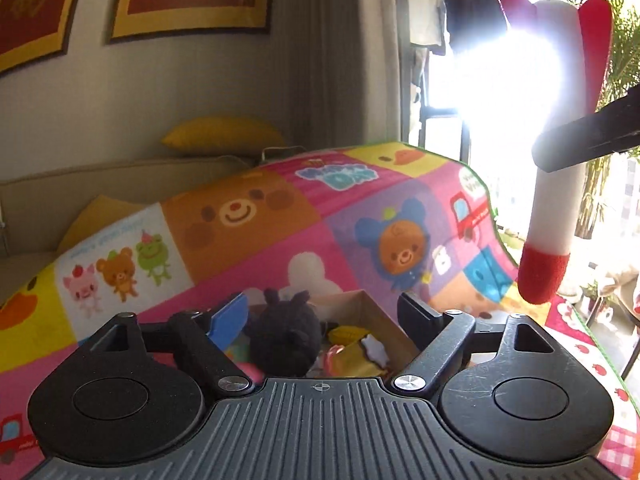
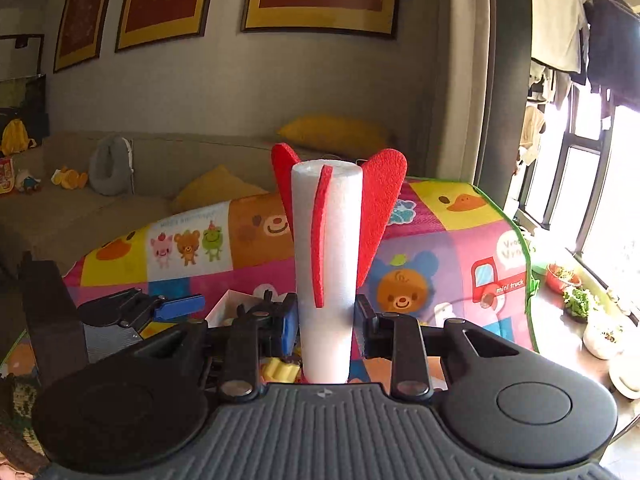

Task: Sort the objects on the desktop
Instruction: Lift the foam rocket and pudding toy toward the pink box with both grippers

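Note:
A white foam rocket (image 2: 326, 264) with red fins stands fins-up between the pads of my right gripper (image 2: 326, 326), which is shut on its body. In the left wrist view the same rocket (image 1: 554, 200) hangs at the right, red nose down, above the table's edge. My left gripper (image 1: 322, 316) is open and holds nothing. It hovers over an open cardboard box (image 1: 378, 314) holding a black plush toy (image 1: 286, 336), a yellow toy (image 1: 346, 336) and other small toys. The left gripper's blue pad (image 2: 180, 305) shows at the left of the right wrist view.
A bright cartoon-patterned mat (image 1: 248, 216) covers the table. A beige sofa (image 2: 80, 208) with yellow cushions (image 2: 336, 132) stands behind it. To the right are a sunlit window and potted plants (image 2: 576, 300) on a low ledge.

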`<state>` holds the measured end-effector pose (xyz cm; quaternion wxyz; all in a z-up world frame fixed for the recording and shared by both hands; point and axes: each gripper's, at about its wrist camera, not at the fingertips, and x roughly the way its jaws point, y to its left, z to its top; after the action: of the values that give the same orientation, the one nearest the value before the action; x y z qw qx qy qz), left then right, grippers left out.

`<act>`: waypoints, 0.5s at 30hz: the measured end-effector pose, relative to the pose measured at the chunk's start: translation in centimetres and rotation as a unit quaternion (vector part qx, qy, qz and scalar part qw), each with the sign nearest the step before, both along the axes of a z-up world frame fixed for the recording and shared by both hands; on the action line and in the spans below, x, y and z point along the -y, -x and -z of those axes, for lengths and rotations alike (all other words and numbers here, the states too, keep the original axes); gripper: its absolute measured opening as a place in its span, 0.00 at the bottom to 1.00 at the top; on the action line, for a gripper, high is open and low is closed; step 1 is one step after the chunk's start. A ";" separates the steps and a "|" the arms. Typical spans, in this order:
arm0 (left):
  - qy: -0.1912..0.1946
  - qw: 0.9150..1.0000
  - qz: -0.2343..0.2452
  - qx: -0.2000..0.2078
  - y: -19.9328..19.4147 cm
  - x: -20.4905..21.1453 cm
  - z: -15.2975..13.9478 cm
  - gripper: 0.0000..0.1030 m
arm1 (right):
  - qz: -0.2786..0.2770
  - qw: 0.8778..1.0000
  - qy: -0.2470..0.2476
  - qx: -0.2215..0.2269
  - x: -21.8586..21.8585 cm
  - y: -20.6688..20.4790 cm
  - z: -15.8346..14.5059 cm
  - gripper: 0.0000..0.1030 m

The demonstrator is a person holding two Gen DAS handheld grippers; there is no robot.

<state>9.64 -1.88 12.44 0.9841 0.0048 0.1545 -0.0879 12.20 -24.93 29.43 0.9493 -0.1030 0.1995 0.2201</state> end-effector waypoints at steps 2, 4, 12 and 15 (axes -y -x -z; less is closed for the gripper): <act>-0.007 1.000 -0.016 -0.007 1.3 -1.1 1.3 0.94 | -0.005 1.000 0.007 -0.014 -0.8 -1.6 0.3 0.27; -0.015 0.999 -0.019 -0.028 3.0 -2.2 2.9 0.94 | -0.014 0.999 0.017 -0.035 -2.2 -3.3 1.0 0.27; -0.001 0.996 -0.013 -0.088 6.4 -5.2 7.9 0.97 | -0.004 0.971 0.073 -0.226 -8.3 -12.6 7.9 0.27; 0.024 0.995 -0.017 -0.100 6.2 -6.3 9.1 0.97 | 0.013 0.955 0.066 -0.290 -9.4 -15.9 10.5 0.29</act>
<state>3.40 4.45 3.39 0.9648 -0.0303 0.2503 -0.0752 28.14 -15.56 18.93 0.8445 -0.0943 0.4815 0.2147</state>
